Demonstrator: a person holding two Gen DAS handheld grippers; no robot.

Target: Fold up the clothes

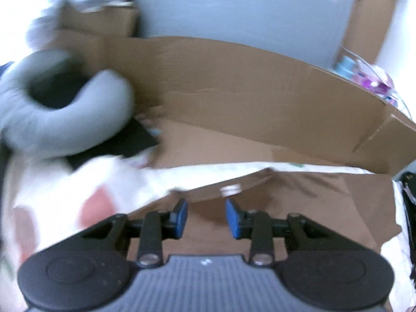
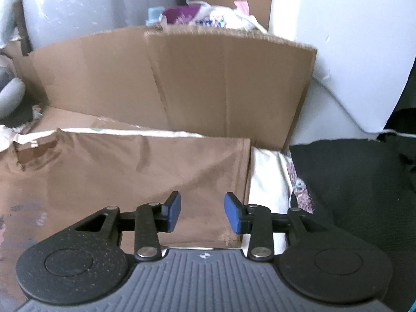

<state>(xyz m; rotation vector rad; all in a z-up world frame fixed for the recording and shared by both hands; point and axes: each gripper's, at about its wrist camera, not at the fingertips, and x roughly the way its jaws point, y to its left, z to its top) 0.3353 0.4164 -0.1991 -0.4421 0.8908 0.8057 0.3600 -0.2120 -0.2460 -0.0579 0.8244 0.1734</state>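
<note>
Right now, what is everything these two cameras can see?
brown garment: one, brown, lying flat below both tools
cardboard sheet: one, tan, standing behind the garment
neck pillow: one, grey, far left
white cloth: one, white, beside the garment's right edge
black cloth: one, black, far right
patterned sheet: one, white with reddish patches, left of the garment
colourful packets: several, purple, blue and white, behind the cardboard
left tool: one, black with blue pads, open, nothing between them
right tool: one, same build, open, nothing held
</note>
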